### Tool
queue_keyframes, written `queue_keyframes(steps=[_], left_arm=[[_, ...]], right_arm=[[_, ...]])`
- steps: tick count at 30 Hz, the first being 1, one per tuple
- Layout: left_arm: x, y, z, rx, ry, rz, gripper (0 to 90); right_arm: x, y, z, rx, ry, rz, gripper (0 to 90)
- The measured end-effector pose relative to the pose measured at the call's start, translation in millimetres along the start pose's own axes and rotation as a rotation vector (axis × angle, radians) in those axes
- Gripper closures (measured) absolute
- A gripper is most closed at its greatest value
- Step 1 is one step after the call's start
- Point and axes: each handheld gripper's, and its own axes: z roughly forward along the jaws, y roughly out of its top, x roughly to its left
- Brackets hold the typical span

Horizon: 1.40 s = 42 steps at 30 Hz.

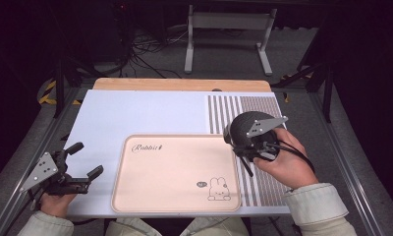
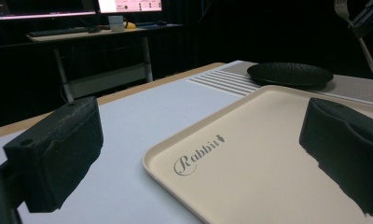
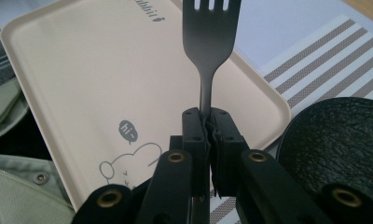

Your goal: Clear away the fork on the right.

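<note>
Beige tray with rabbit drawing, black fork, black plate, grey-striped mat.

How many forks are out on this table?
1. The fork is clamped between the shut jaws of the right gripper, above the beige tray, beside the black plate. None seems hidden.

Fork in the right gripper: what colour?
Dark grey, near black, fork; clearest in the right gripper view.

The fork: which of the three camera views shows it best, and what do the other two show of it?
The right gripper view: the fork fills the centre, its neck clamped in the right gripper, tines up. The left gripper view catches it small and far off at the top right corner. In the high view, a thin dark handle end pokes below the hand.
</note>
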Motion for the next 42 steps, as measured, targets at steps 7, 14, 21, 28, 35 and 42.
queue_keyframes(steps=[7,14,21,28,35,42], left_arm=[[0.0,-0.2,0.3,-0.003,0.0,-0.002,0.3],[0.2,-0.2,0.3,0.0,0.0,-0.002,0.3],[0.5,-0.1,-0.2,0.001,0.0,-0.001,0.3],[0.5,0.1,-0.6,0.0,0.0,-0.001,0.3],[0.4,0.0,-0.3,0.0,0.0,0.0,0.3],[0.5,0.1,-0.5,0.0,-0.001,0.0,0.3]], right_arm=[[4.5,7.8,6.6,0.01,-0.026,0.133,86.3],[10.7,14.2,18.7,0.034,-0.065,0.198,86.3],[14.8,18.1,33.2,0.07,-0.083,0.257,86.4],[17.2,16.7,50.2,0.102,-0.062,0.235,86.3],[17.0,7.9,66.6,0.148,-0.053,0.289,86.4],[15.5,3.8,76.1,0.172,-0.043,0.327,86.3]])
